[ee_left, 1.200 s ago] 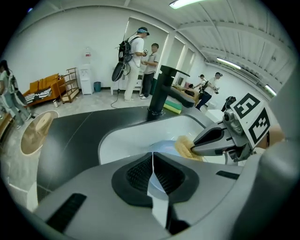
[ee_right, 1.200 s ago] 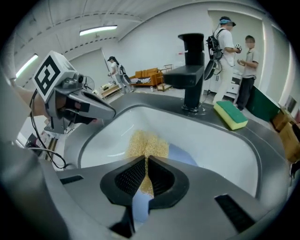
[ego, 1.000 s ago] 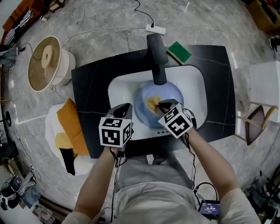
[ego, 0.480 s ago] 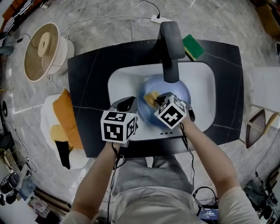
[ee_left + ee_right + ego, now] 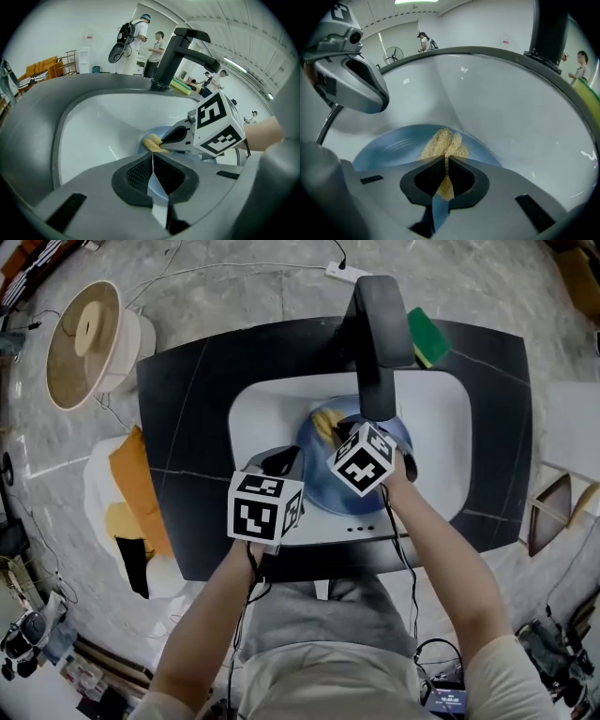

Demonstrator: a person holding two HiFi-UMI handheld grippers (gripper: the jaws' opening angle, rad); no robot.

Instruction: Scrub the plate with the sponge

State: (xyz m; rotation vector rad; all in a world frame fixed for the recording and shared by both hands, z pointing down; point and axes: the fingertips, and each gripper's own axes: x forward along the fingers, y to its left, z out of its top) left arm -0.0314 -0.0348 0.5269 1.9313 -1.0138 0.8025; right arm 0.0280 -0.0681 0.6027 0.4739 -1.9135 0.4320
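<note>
A blue plate point(image 5: 342, 488) lies in the white sink point(image 5: 253, 423). My left gripper point(image 5: 283, 461) is shut on the plate's near-left rim; in the left gripper view the thin blue edge point(image 5: 157, 197) runs between the pads of that gripper point(image 5: 152, 157). My right gripper point(image 5: 337, 437) is shut on a yellow sponge point(image 5: 325, 420) and holds it down on the far part of the plate. In the right gripper view the sponge point(image 5: 443, 143) sticks out past the jaws of that gripper point(image 5: 446, 161) onto the plate point(image 5: 391, 147).
A black faucet point(image 5: 380, 324) arches over the far side of the sink, just above the right gripper. A green sponge point(image 5: 427, 334) lies on the black counter point(image 5: 187, 409) behind it. A round wooden stand and orange cloths sit on the floor at the left.
Both grippers have sunk lower into the sink. The right one has carried the sponge toward the far part of the plate, under the faucet. The left keeps its hold on the rim.
</note>
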